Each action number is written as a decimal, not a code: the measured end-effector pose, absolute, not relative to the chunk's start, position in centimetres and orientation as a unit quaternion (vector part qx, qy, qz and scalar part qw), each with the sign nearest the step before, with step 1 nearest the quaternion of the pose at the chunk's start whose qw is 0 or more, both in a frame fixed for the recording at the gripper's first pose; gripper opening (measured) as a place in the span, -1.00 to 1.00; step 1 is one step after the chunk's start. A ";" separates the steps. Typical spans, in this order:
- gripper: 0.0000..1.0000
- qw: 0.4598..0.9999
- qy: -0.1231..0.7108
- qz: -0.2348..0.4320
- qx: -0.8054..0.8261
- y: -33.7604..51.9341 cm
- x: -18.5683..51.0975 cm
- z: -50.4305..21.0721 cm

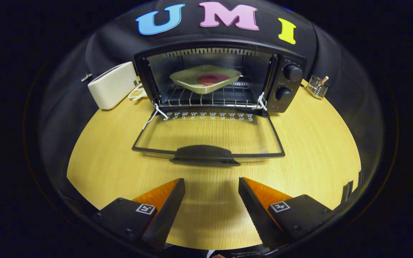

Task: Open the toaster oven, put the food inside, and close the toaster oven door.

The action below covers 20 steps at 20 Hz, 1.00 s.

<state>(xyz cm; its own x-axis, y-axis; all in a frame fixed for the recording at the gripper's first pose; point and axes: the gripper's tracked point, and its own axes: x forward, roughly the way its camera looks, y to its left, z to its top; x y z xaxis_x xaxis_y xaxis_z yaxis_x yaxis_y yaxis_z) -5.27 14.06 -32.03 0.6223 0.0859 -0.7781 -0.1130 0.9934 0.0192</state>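
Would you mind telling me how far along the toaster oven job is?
Done: the toaster oven stands open, with the food dish on its rack. In hand: nothing; the claw is open and empty, short of the door handle. Left: lifting the lowered door shut.

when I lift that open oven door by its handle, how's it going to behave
The door is probably stiff, a glass pane in a frame, swinging on its hinges. Its handle, just ahead of the open fingers, looks smooth, so possibly slippery.

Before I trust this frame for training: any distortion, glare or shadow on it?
Gripper view: fisheye bends the round wooden table; the black toaster oven's lowered glass door stays see-through and casts a soft shadow; the open tool is sharp.
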 end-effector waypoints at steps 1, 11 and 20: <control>0.98 0.899 0.434 0.049 -0.022 13.8 -5.0 -32.4; 0.97 0.898 0.437 0.036 -0.015 14.4 -2.3 -33.1; 0.96 0.904 0.426 0.047 0.007 14.5 -2.7 -30.7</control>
<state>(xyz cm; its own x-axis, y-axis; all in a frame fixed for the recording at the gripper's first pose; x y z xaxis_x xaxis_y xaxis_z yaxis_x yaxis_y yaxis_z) -2.71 14.48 -30.73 0.6334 0.0911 -0.7684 -0.0785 0.9955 0.0534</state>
